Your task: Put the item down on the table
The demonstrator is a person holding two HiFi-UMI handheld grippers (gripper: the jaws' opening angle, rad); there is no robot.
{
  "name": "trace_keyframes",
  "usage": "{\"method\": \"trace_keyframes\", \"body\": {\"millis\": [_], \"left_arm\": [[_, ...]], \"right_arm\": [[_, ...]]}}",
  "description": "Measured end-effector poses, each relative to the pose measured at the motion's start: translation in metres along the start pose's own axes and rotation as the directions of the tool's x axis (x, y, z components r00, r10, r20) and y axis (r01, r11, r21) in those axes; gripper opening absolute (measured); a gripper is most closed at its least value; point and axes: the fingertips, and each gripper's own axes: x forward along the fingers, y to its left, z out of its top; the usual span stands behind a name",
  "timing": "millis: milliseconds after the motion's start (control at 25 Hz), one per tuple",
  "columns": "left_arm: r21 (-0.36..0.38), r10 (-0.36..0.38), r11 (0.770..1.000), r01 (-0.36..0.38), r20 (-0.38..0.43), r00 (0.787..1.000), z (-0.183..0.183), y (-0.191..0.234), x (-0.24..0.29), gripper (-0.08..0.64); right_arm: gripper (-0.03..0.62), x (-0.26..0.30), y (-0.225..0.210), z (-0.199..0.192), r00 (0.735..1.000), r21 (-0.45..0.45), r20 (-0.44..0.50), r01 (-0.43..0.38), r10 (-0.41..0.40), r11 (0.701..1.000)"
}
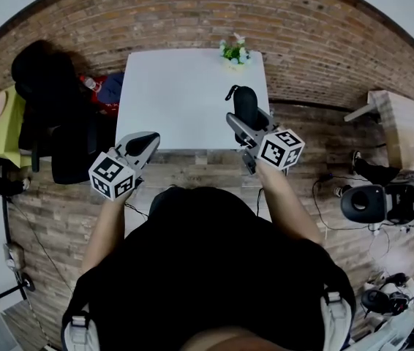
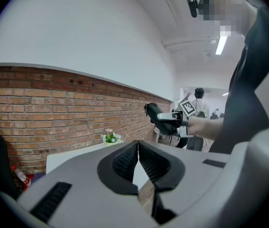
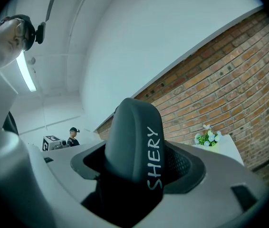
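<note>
A black rounded item (image 1: 245, 101) printed "SHERY" is clamped in my right gripper (image 1: 246, 114), held in the air over the near right part of the white table (image 1: 185, 86). In the right gripper view the item (image 3: 134, 137) stands upright between the jaws and fills the middle, hiding the fingertips. My left gripper (image 1: 145, 143) hovers at the table's near left edge. Its jaws are shut with the pads (image 2: 125, 161) touching and nothing between them. From the left gripper view the held item (image 2: 154, 114) shows off to the right, above the table (image 2: 72, 156).
A small pot of flowers (image 1: 234, 52) stands at the table's far edge by the brick wall. A black chair (image 1: 46, 86) and a red bag (image 1: 101, 90) sit left of the table. A wooden bench (image 1: 393, 115) and floor equipment (image 1: 382, 203) lie to the right.
</note>
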Motion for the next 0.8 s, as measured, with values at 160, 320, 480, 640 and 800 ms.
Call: {"method": "trace_keyframes", "body": {"millis": [160, 320, 480, 640, 800], "left_arm": [[-0.004, 0.0, 1.0, 0.0, 0.006, 1.0, 0.0, 0.003, 0.002, 0.012], [-0.011, 0.001, 1.0, -0.001, 0.016, 1.0, 0.001, 0.004, 0.008, 0.012], [-0.018, -0.002, 1.0, 0.002, 0.012, 1.0, -0.003, 0.008, 0.013, 0.012], [-0.015, 0.001, 1.0, -0.001, 0.013, 1.0, 0.001, 0.015, 0.02, 0.012], [-0.013, 0.002, 1.0, -0.002, 0.02, 1.0, 0.006, 0.024, 0.024, 0.012]], "right_arm": [[0.356, -0.001, -0.003, 0.001, 1.0, -0.006, -0.012, 0.008, -0.008, 1.0], [0.356, -0.006, -0.008, 0.0, 0.999, -0.012, -0.032, 0.017, -0.017, 1.0], [0.356, -0.001, -0.013, 0.0, 0.999, -0.016, -0.044, 0.02, -0.02, 1.0], [0.354, 0.004, -0.017, 0.001, 0.998, -0.016, -0.061, 0.016, -0.017, 1.0], [0.354, 0.013, -0.026, 0.0, 0.997, -0.008, -0.073, 0.022, -0.023, 1.0]]}}
